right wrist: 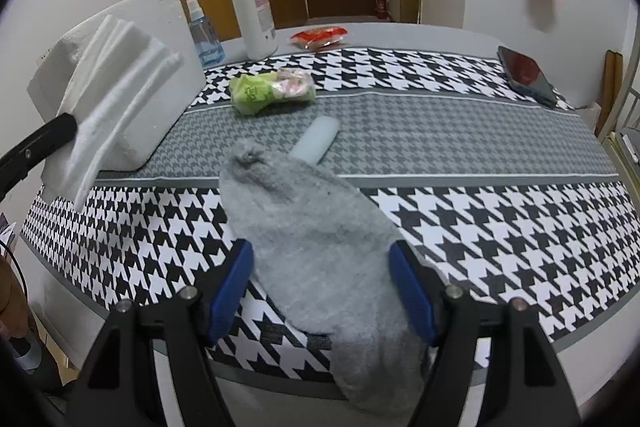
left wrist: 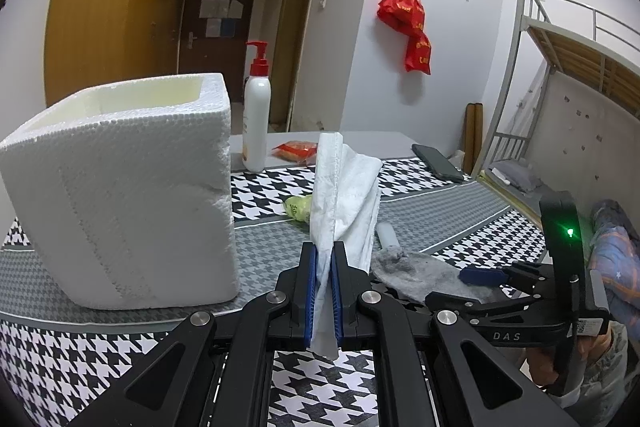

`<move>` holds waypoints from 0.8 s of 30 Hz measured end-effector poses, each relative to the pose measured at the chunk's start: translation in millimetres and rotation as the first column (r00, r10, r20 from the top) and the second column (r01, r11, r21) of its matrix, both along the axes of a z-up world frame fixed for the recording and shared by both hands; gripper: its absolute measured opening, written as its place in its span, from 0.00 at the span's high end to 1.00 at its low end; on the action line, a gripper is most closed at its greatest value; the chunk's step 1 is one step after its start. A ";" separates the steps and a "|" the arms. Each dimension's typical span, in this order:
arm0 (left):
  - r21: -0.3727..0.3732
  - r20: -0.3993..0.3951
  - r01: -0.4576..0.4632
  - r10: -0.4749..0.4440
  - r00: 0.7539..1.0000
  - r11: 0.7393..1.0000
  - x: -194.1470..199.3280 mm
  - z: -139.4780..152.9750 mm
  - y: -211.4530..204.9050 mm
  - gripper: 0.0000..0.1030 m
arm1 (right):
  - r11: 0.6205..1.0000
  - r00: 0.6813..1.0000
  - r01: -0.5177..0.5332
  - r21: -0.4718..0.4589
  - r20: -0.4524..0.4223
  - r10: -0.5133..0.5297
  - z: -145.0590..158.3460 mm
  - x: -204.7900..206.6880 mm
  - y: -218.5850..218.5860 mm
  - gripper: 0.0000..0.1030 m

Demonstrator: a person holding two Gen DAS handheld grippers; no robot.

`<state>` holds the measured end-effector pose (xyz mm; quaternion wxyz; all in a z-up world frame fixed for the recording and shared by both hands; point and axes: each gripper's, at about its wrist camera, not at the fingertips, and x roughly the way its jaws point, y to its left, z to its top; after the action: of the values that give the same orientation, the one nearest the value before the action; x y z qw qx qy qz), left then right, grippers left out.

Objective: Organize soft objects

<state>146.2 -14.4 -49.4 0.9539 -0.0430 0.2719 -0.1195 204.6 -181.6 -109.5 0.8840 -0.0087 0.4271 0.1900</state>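
Foam box [left wrist: 120,187] stands on the houndstooth tablecloth [right wrist: 500,227] and serves as the landmark here. Just to its right, the left gripper [left wrist: 324,291] is clamped tight on a folded white cloth [left wrist: 344,195], which sticks up between the blue pads above the table. In the right wrist view the same cloth hangs in front of the box's near corner.

Further right of the box, a grey sock [right wrist: 320,247] lies flat on the tablecloth, its toe hanging over the table's near edge. The right gripper [right wrist: 324,291] sits over the sock with its fingers spread wide, one blue pad on each side of it, not squeezing it.

Beyond the sock, to the right of the box, lie a pale tube [right wrist: 316,141] and a green packet [right wrist: 272,93]. A white pump bottle [right wrist: 252,11] with a red top stands behind the box's right corner, a small blue spray bottle [right wrist: 204,35] beside it. A red packet [right wrist: 318,37] and a dark phone [right wrist: 528,75] lie far to the box's right.
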 end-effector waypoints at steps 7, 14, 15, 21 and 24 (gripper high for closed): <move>-0.005 0.004 0.001 -0.001 1.000 1.000 -2.9 1.4 0.5 0.92 | 0.998 1.000 0.018 -0.061 0.010 -0.017 0.1 -0.2 1.7 0.53; -0.005 0.012 -0.013 0.013 1.000 1.000 -5.9 4.3 3.3 0.92 | 0.998 0.999 0.038 -0.045 -0.001 -0.038 0.5 -2.6 -5.0 0.94; -0.005 0.012 -0.015 0.015 1.000 1.000 -6.4 4.8 3.7 0.92 | 0.998 0.999 0.038 -0.043 0.001 -0.038 0.5 -3.4 -4.9 0.95; 0.002 0.024 -0.023 0.023 0.999 1.000 -13.2 7.4 2.9 0.92 | 0.999 0.999 0.033 -0.013 0.027 -0.033 10.8 -13.6 -4.5 0.96; 0.005 0.028 -0.022 0.022 0.999 1.000 -14.5 8.4 1.7 0.92 | 0.999 0.998 0.033 0.006 0.047 -0.033 20.7 -18.7 -8.3 0.96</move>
<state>131.6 -12.7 -41.0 0.9589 -0.0417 0.2586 -0.1088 185.9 -189.9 -88.8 0.8969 -0.0040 0.4057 0.1761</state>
